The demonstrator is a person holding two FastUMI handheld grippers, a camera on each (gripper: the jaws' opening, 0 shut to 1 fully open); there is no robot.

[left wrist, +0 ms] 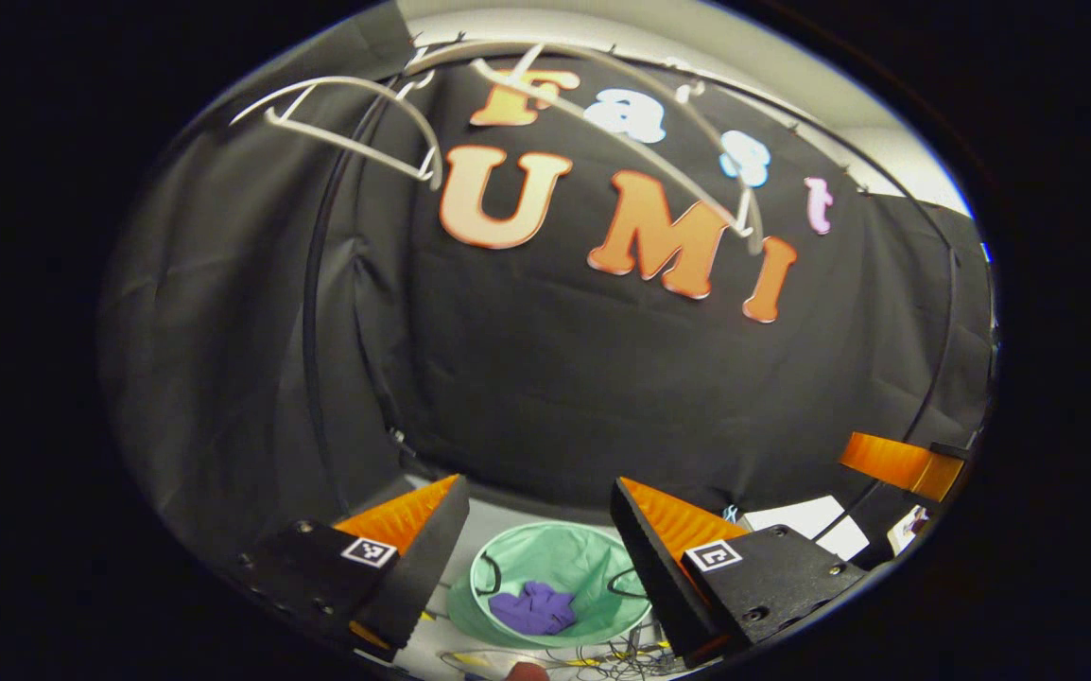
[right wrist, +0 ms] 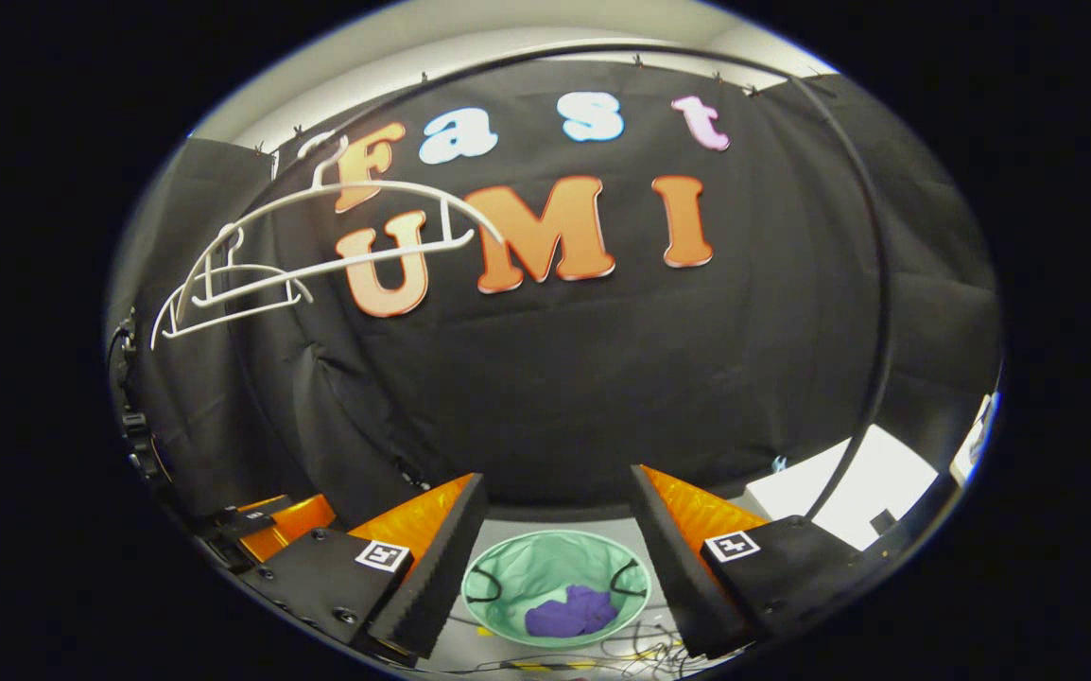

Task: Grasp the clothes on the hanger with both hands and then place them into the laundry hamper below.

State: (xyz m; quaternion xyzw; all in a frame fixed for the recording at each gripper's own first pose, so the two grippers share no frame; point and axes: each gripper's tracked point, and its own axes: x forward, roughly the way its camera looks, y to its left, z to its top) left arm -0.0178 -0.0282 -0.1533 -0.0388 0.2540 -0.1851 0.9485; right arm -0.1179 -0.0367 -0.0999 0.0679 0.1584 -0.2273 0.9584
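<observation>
Lying crumpled inside the round mint-green fabric laundry hamper point(left wrist: 593, 567) below, the purple clothes point(left wrist: 533, 608) are resting between both grippers; the left gripper point(left wrist: 538, 515) and right gripper point(right wrist: 560, 501) are hovering, fingers spread and empty, beneath bare white plastic hangers point(right wrist: 319, 251).

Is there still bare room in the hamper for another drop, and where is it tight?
Inside the green hamper, bare lining lies behind the purple clothes, toward the black cloth wall. The front is crowded: loose cables on the floor border the rim. Both grippers hang open above.
</observation>
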